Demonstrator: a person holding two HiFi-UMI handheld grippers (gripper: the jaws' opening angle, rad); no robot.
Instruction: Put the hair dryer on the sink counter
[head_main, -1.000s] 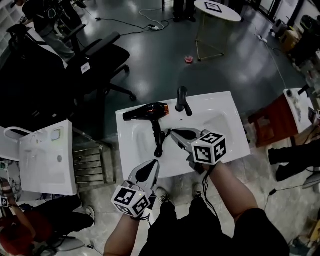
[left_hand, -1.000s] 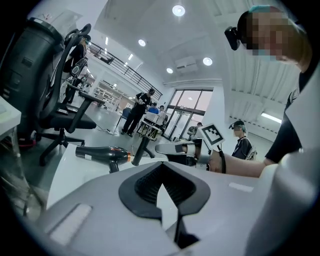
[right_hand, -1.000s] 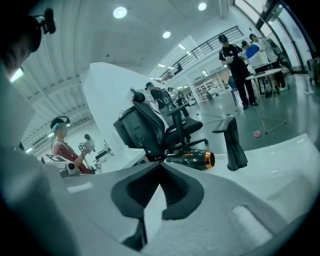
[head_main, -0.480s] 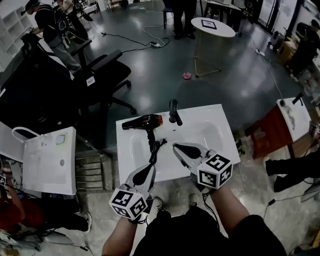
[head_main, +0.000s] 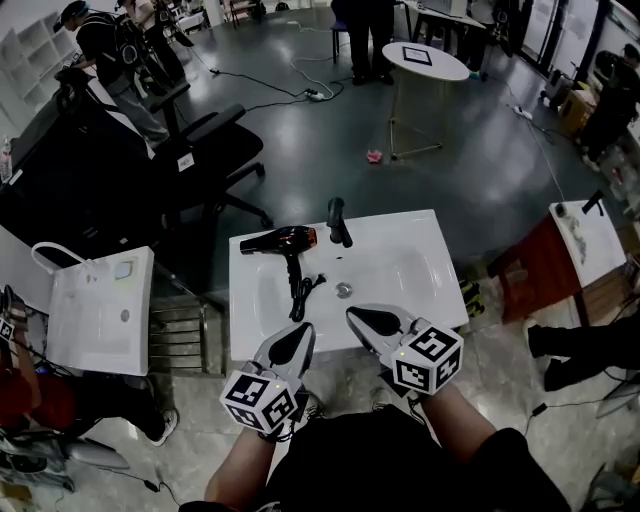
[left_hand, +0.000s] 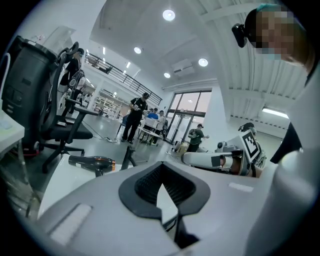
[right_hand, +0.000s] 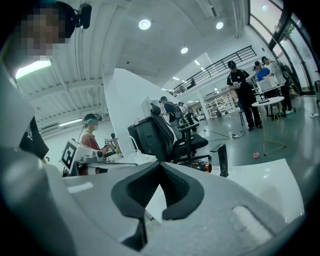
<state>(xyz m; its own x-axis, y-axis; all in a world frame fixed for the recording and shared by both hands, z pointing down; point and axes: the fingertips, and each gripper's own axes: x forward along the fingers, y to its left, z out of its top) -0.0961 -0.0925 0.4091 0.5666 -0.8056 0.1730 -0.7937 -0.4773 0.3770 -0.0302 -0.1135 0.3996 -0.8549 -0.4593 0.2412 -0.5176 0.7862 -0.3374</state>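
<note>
The black hair dryer (head_main: 281, 240) with an orange nozzle ring lies on the back left of the white sink counter (head_main: 410, 245). Its handle and cord (head_main: 298, 288) point toward me. A black faucet (head_main: 338, 221) stands just right of it. My left gripper (head_main: 300, 332) and right gripper (head_main: 360, 318) hover at the counter's near edge, both shut and empty, apart from the dryer. The left gripper view shows the hair dryer (left_hand: 93, 161) ahead to the left, beyond the shut left gripper (left_hand: 162, 189). In the right gripper view, the hair dryer (right_hand: 200, 166) and faucet (right_hand: 221, 160) lie past the shut right gripper (right_hand: 159, 194).
A second white sink unit (head_main: 96, 311) stands to the left, with a metal rack (head_main: 182, 335) between it and the counter. Black office chairs (head_main: 190, 145) are behind left. A round white table (head_main: 428, 50) and people stand farther back. A red-brown stand (head_main: 545, 250) is at right.
Both grippers have drawn back from over the basin to the counter's near edge. The hair dryer stays lying on the counter. The head view has shifted.
</note>
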